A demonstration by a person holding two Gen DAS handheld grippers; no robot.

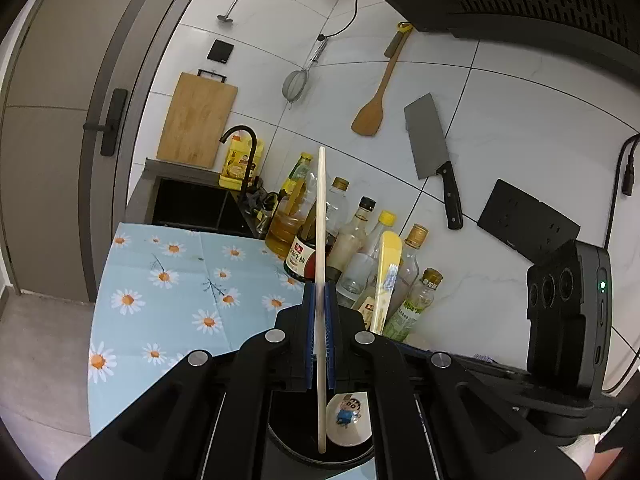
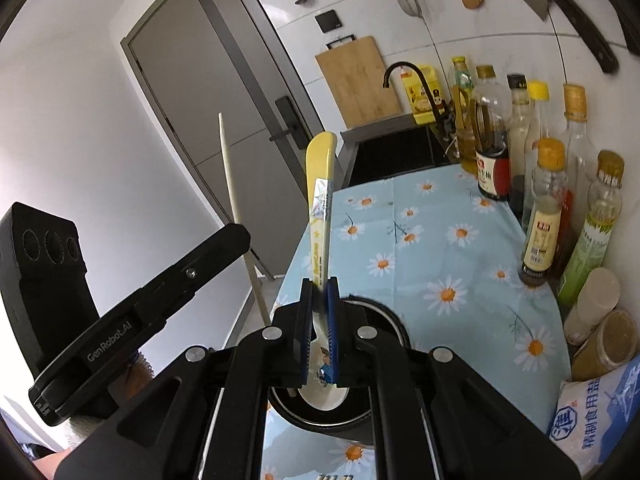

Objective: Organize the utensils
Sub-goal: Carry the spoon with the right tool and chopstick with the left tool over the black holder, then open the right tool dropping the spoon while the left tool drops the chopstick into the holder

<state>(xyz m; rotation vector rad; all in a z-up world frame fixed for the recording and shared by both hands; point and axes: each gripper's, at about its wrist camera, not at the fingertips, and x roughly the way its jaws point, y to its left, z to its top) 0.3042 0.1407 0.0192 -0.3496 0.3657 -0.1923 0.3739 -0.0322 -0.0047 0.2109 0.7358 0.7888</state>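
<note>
- The left gripper (image 1: 319,292) is clamped on a pale chopstick (image 1: 321,216) standing upright between its jaws.
- The stick's lower tip sits below the jaws in a black holder (image 1: 292,446).
- The right gripper (image 2: 319,290) is clamped on a yellow spoon (image 2: 319,200), handle up, bowl below in the same holder (image 2: 384,316).
- Ahead lies a daisy-print cloth (image 2: 440,240).
- Beyond, right of the jaws, stand bottles (image 2: 492,140).

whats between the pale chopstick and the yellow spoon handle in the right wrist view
Nothing of its own: in the right wrist view only the grey door and wall show between the pale wooden chopstick and the yellow-handled cartoon spoon.
</note>
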